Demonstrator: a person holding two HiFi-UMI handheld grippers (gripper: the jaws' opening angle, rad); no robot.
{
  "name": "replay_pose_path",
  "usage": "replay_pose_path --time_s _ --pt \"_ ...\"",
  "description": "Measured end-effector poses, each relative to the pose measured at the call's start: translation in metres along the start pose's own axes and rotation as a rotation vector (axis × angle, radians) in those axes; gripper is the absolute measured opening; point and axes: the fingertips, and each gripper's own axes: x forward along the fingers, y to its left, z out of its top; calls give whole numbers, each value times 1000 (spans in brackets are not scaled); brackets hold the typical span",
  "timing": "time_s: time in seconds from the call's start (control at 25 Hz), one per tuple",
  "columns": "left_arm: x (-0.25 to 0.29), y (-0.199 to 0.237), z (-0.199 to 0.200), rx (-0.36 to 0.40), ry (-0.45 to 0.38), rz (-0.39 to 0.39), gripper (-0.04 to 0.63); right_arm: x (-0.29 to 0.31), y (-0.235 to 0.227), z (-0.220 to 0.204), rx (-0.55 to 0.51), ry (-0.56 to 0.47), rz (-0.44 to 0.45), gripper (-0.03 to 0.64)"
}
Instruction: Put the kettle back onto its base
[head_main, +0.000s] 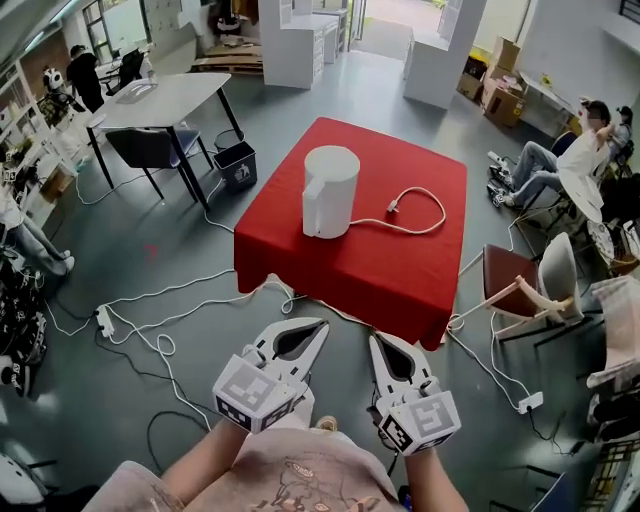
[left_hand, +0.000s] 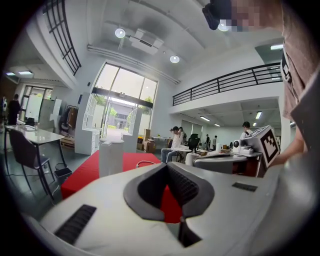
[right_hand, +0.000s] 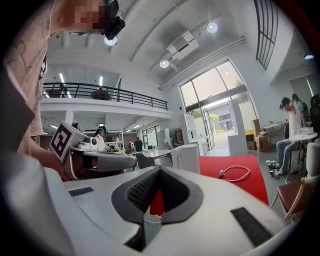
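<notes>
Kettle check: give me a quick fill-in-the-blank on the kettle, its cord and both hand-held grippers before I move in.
1. The kettle stands on a ___ cloth.
2. In the head view, the cord loops to the kettle's ___.
3. The left hand-held gripper and right hand-held gripper are both empty, with their jaws ___.

Missing words: red; right; shut.

Grey floor (head_main: 265, 115), tall windows (left_hand: 120, 107), ceiling spotlights (left_hand: 119, 33)
</notes>
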Motion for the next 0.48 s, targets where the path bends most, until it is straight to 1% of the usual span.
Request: replay_pose_path --time_s 0.16,0.28,0.4,0.48 --pt "-25 -22 -12 -24 10 16 -8 -19 18 -5 21 -7 10 2" --pt "-41 -30 -20 -39 19 30 -8 -32 31 -10 45 -9 9 2" --pt "-54 -36 -26 -29 12 13 -8 -42 41 -17 64 -12 -4 2" --pt "-59 -38 -25 -40 16 12 -8 -47 44 -18 72 -14 -14 2"
